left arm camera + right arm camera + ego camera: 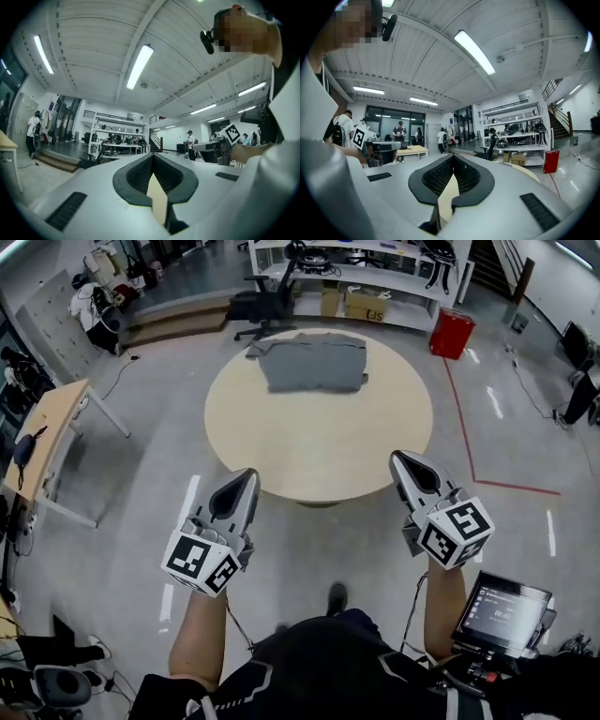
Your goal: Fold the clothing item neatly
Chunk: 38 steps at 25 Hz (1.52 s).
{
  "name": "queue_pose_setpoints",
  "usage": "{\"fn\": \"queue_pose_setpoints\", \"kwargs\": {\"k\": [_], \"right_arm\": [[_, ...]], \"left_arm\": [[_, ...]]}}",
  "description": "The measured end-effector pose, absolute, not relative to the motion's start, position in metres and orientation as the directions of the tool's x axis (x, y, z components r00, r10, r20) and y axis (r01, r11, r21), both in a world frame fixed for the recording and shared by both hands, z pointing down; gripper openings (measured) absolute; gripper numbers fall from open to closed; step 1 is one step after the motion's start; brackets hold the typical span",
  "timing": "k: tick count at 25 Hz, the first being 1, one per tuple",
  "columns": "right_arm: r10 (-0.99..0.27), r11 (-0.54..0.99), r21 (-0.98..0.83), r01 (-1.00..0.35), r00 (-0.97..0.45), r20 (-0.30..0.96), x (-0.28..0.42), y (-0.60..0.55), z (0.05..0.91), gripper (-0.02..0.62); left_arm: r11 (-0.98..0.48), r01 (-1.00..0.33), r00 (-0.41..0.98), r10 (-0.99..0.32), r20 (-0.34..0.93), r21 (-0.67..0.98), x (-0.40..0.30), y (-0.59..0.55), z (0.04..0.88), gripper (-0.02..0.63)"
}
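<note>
A grey garment point(313, 362) lies folded into a rough rectangle on the far part of the round beige table point(319, 442). My left gripper point(248, 474) hovers at the table's near left edge, jaws shut with nothing between them. The right gripper point(397, 457) hangs at the near right edge, also shut and empty. Both point toward the garment and stay well short of it. In the left gripper view the closed left gripper point(153, 161) faces the room, and the right gripper view shows the closed right gripper point(453, 161) with a sliver of table beyond.
A black office chair point(258, 304) and a white shelf point(356, 277) with cardboard boxes stand behind the table. A red bin point(451, 333) sits at the back right. A wooden desk point(42, 442) is at the left. Red tape point(478, 460) lines the floor right of the table.
</note>
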State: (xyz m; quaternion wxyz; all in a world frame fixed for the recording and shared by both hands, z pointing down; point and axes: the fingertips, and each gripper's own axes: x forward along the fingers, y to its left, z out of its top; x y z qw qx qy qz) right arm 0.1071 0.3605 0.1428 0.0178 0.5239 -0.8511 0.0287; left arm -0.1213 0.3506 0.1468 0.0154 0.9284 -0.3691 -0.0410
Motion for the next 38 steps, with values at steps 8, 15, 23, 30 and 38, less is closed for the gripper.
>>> {"fn": "queue_pose_setpoints", "kwargs": {"k": [8,15,23,30,38], "right_arm": [[-0.942,0.328,-0.027,-0.944,-0.329,0.072,0.027,0.468,0.146,0.008],[-0.942,0.316,-0.013,-0.949,-0.315,0.119,-0.010,0.551,0.141,0.008],[-0.935,0.353,-0.036,-0.935,-0.354,0.034,0.017,0.617,0.131,0.008],[-0.925,0.368,-0.009,-0.930,-0.367,0.093,0.014,0.687,0.133,0.008],[-0.916,0.396,0.009,-0.918,-0.394,0.081,-0.035,0.716,0.135,0.006]], "left_arm": [[-0.798,-0.597,0.795,-0.602,-0.076,0.077,-0.197,0.441,0.158,0.000],[-0.743,-0.646,0.742,-0.665,-0.083,0.172,-0.240,0.517,0.131,0.000],[-0.725,-0.668,0.726,-0.684,-0.067,0.167,-0.199,0.576,0.135,0.000],[-0.779,-0.623,0.781,-0.624,0.012,0.071,-0.172,0.652,0.105,0.000],[-0.758,-0.646,0.758,-0.651,-0.039,0.089,-0.216,0.690,0.130,0.000]]}}
